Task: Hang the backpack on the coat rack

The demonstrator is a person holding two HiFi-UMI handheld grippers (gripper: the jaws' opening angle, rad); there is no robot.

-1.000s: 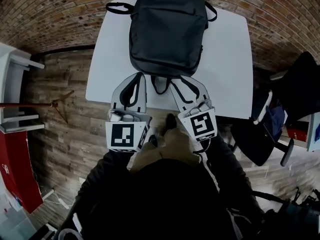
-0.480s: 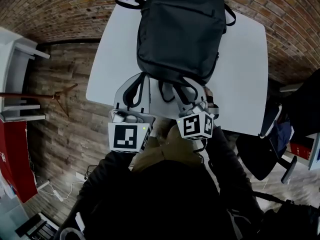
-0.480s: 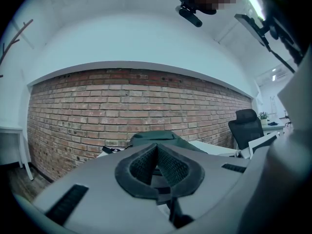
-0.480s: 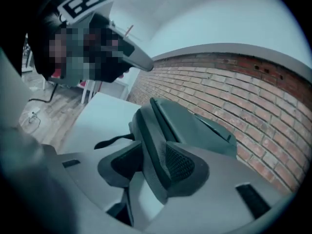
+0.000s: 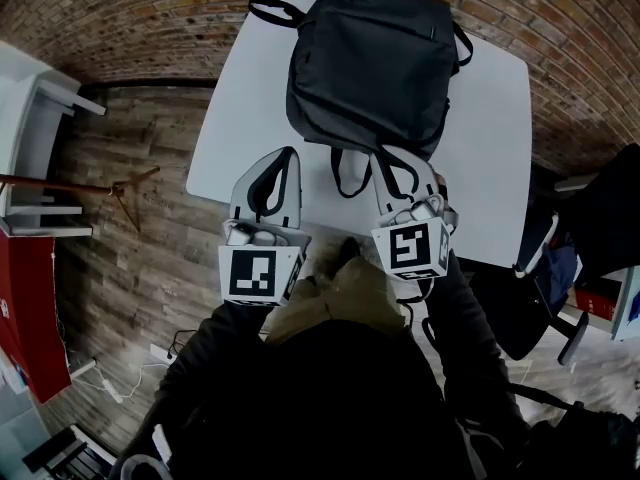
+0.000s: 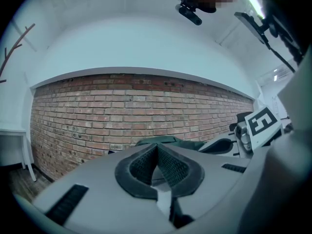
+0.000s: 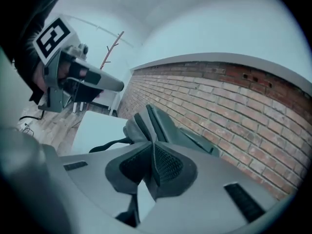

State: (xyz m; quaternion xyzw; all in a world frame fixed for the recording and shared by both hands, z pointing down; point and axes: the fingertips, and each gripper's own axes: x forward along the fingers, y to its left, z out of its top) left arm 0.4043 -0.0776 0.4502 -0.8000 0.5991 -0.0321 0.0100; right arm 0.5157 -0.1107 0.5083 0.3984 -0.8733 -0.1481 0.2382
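The backpack (image 5: 370,63) lay flat on the white desk (image 5: 235,118), toward the end nearest the brick wall (image 5: 120,18). It was dark, and its carry handle (image 5: 345,176) looped out from its near edge onto the bare desk top.

The right hand-held gripper (image 5: 384,154) had its tips at that same near edge of the backpack, just right of the carry handle. Its jaws had just been closing. In the right gripper view they stood almost together, the ribbed pads (image 7: 168,165) pressed on a thin dark strip that looked like a strap (image 7: 154,155) of the backpack. The bag's body rose directly behind the tips.

The left hand-held gripper (image 5: 287,153) sat beside the backpack's near left corner, apart from the bag and over bare desk. Its jaws were fully together with nothing between them. The left gripper view showed only a dark sliver of the backpack beyond the tips, and the brick wall behind that. It pointed level across the desk.

Each hand-held gripper carried its marker cube on the end farthest from the backpack, against the person's dark sleeves.

The coat rack (image 7: 113,47), a thin wooden branching pole, stood well apart from the backpack, off the left side of the desk, on the wooden floor (image 5: 130,258). A dark chair (image 5: 600,183) stood off the backpack's right side, beyond the desk edge.
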